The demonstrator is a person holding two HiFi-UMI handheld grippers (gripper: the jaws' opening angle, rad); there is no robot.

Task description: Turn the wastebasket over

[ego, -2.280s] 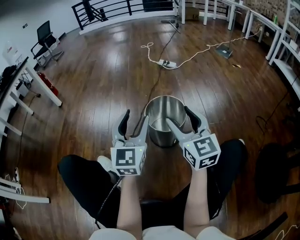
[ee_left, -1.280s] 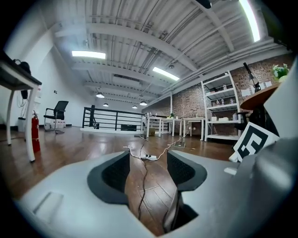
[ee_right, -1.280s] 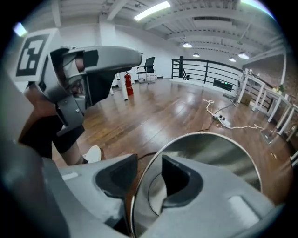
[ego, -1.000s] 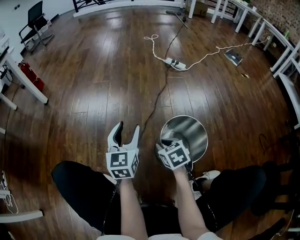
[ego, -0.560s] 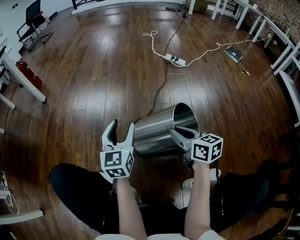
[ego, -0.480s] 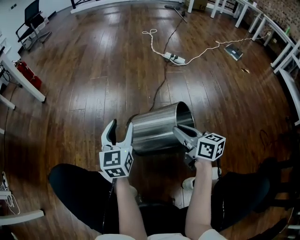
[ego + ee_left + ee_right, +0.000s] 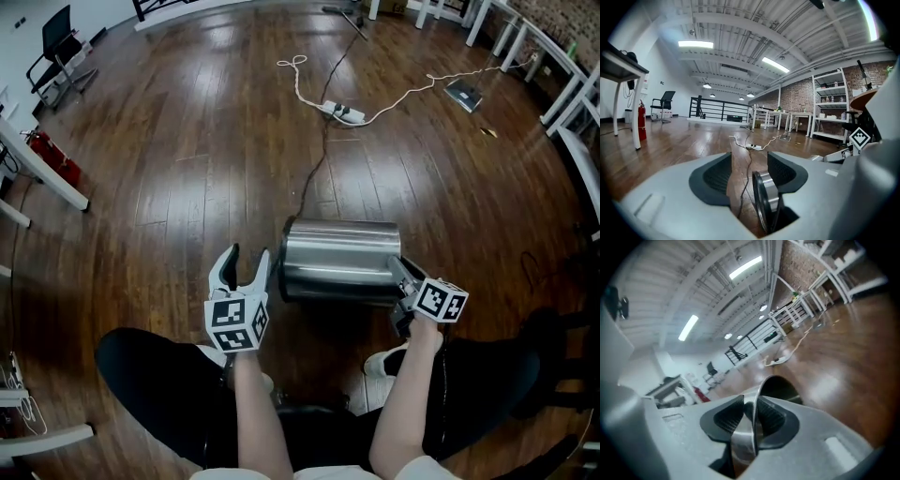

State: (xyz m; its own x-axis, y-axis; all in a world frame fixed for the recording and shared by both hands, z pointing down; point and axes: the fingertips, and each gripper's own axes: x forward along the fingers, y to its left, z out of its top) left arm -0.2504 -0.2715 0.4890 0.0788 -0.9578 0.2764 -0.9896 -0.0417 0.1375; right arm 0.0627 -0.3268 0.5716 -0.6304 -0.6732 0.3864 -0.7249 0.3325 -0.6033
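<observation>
The steel wastebasket (image 7: 342, 261) lies on its side just above the wooden floor, with its mouth toward the right. My right gripper (image 7: 399, 274) grips the rim at that end. In the right gripper view the thin rim wall (image 7: 745, 446) sits pinched between the pads of the right gripper (image 7: 751, 416), whose jaws are opening slightly. My left gripper (image 7: 248, 255) stands open at the basket's closed left end. In the left gripper view the edge of the base (image 7: 764, 204) stands between the jaws of the left gripper (image 7: 747, 164), close to the right pad and apart from the left one.
A black cable runs from the basket to a white power strip (image 7: 339, 112) with a coiled white cord. White table legs (image 7: 47, 178) and a red extinguisher (image 7: 42, 150) stand at the left, white shelving (image 7: 572, 103) at the right. The person's legs are right below the grippers.
The wastebasket has swung from tilted to lying level on its side. The right gripper rolled and moved right with the rim. The left gripper sank a little.
</observation>
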